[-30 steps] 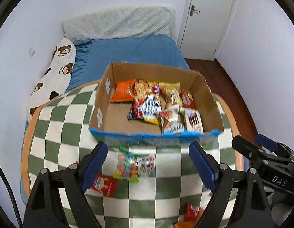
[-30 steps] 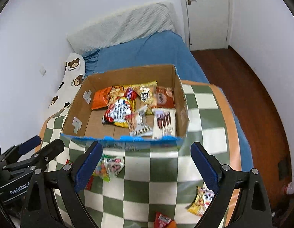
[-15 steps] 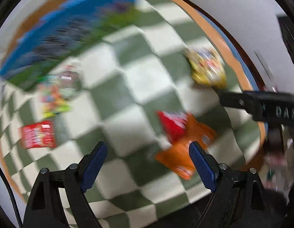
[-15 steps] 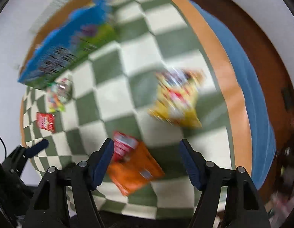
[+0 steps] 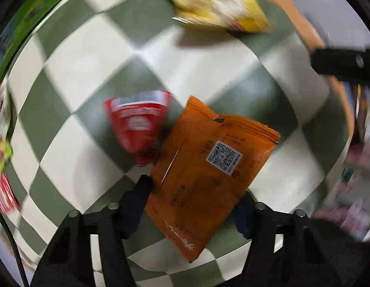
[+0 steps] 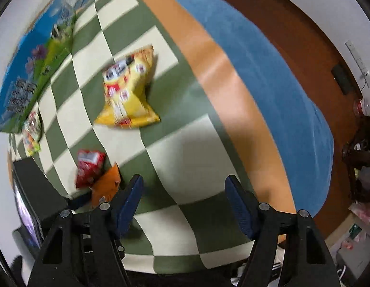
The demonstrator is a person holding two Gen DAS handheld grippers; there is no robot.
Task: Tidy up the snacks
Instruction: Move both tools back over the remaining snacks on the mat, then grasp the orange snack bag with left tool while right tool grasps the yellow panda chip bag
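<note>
The orange packet (image 5: 208, 172) carries a white square code (image 5: 224, 154) and rows of dark print too small to read. It sits between the fingers of the left tongs (image 5: 194, 196), which have just been closing and now pinch it across its lower half. It is sharp while everything around it is smeared.

Just beyond the left finger lies a red packet (image 5: 139, 124), one corner touching the orange one; its white lettering is too blurred to read. Farther ahead is a yellow packet (image 5: 216, 4) with red and white marks that are also unreadable.

Only the left view shows the code, and, far out past the left finger, a small red packet (image 5: 3, 193). A bag of sweets (image 5: 1, 143) shows there as a smear.

The right tongs (image 6: 185, 196) have just been narrowing and stand half-wide with nothing between them, over the checked blanket (image 6: 185, 155). Only their view shows the box (image 6: 34, 71), with a blue and green side, far ahead to the left. It also shows the blue sheet (image 6: 280, 83) and the wooden floor (image 6: 292, 12) to the right.

Counted across both views: one orange packet, one yellow, two red, one bag of sweets, one box.
</note>
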